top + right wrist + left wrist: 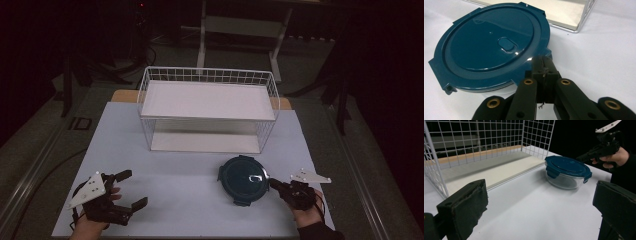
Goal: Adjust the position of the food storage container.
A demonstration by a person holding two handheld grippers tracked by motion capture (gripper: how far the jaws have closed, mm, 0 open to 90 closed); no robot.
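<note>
A round glass container with a dark teal lid [243, 179] stands on the white table, front right of the middle; its clear bowl shows under the lid [565, 166]. My right gripper [274, 184] is shut, and its tips [543, 60] rest at the lid's [491, 42] right rim, beside a latch tab. The jaws look pressed flat together. Far to the left, near the front edge, my left gripper [133, 188] stands wide open with nothing between its jaws [540, 195], pointing toward the container.
A white wire basket [207, 75] with a white shelf board and open front stands at the table's back middle, just behind the container [474, 140]. White tabletop [175, 200] stretches between the two grippers. Dark floor and stands surround the table.
</note>
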